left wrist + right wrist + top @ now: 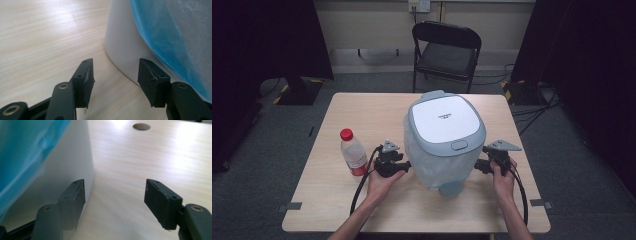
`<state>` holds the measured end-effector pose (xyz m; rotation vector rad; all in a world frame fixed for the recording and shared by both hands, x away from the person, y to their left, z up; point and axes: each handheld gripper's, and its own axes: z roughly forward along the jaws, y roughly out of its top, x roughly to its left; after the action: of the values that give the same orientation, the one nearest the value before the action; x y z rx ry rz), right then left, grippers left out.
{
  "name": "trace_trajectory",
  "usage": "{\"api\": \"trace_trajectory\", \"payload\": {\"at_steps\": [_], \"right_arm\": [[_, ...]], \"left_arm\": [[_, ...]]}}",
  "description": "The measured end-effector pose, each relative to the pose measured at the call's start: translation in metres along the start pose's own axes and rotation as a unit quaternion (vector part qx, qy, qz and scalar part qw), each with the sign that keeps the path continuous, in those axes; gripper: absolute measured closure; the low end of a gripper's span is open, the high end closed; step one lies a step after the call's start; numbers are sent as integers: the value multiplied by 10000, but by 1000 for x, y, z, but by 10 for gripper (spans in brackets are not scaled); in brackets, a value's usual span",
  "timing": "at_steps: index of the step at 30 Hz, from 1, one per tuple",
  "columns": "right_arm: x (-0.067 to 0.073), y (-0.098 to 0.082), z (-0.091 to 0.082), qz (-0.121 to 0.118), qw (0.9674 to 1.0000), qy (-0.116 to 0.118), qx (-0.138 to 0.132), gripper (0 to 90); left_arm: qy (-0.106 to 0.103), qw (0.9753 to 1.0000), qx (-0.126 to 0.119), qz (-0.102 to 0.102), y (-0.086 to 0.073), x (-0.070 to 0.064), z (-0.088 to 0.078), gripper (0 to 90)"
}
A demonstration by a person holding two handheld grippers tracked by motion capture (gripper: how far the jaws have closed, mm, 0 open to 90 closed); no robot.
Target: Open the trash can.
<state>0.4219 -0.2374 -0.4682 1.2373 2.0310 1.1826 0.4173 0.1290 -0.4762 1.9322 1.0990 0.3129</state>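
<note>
With both the left claw (404,165) and the right claw (478,166) apart and empty beside the bin (444,142) standing mid-surface (362,107), an uneven squeeze could tip it or snag its bag (175,42).

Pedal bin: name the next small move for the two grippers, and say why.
Probably bring both inward onto the hanging bag liner. The left gripper and right gripper flank the pedal bin low at its white wall, open, with nothing between the fingers, so neither holds the liner yet.
</note>
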Motion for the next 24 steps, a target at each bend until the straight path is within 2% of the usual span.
{"api": "trace_trajectory", "payload": {"at_steps": [2, 3, 4, 5, 7, 8, 9, 10, 11, 13, 14, 15, 18, 19, 20, 21, 23, 24], "right_arm": [[-3, 4, 5, 121, 9998, 13, -132, 373], [-4, 5, 8, 229, 9993, 224, -195, 504], [-4, 5, 8, 229, 9993, 224, -195, 504], [1, 5, 5, 159, 9994, 268, -172, 631], [3, 5, 4, 120, 9993, 318, -159, 652], [6, 4, 1, 59, 9994, 299, -135, 652], [10, 1, -7, 4, 9991, 419, -84, 627], [10, 1, -7, 4, 9991, 419, -84, 627], [12, -4, -12, 34, 9991, 419, -95, 620], [13, -6, -16, 72, 9991, 395, -108, 628], [13, -6, -16, 72, 9991, 395, -108, 628], [14, -9, -20, 57, 9991, 395, -111, 654], [16, -9, -24, -23, 9992, 402, -86, 692], [18, -10, -26, -69, 9991, 407, -57, 692], [18, -10, -27, -100, 9991, 414, -49, 698], [21, -12, -31, -144, 9988, 468, -23, 701], [21, -12, -32, -168, 9987, 471, -29, 707], [23, -13, -34, -168, 9985, 522, -25, 717]], "left_arm": [[40, 10000, 52, 34, 5, 2, 5, 466], [50, 9998, 110, 125, 8, 2, 6, 474], [50, 9998, 110, 125, 8, 2, 6, 492], [43, 9998, 82, 170, 8, 2, 7, 520], [-11, 9998, 67, 210, 8, 3, 7, 540], [-58, 9998, 45, 159, 8, 3, 7, 551], [-137, 9998, 45, 160, 7, 5, 6, 599], [-137, 9998, 45, 160, 7, 5, 6, 613], [-215, 9994, 69, 253, 7, 2, 6, 652], [-218, 9982, 172, 531, 6, -5, 3, 669], [-218, 9982, 172, 531, 6, -5, 3, 675], [-302, 9977, 208, 568, 5, -9, 1, 674], [-279, 9970, 245, 678, 5, -11, -2, 677], [-373, 9967, 262, 669, 4, -11, -3, 677], [-315, 9962, 300, 754, 3, -12, -6, 677], [-432, 9956, 310, 778, 2, -15, -10, 678], [-430, 9952, 295, 830, 0, -16, -14, 678], [-550, 9951, 297, 769, -3, -17, -18, 679]]}}
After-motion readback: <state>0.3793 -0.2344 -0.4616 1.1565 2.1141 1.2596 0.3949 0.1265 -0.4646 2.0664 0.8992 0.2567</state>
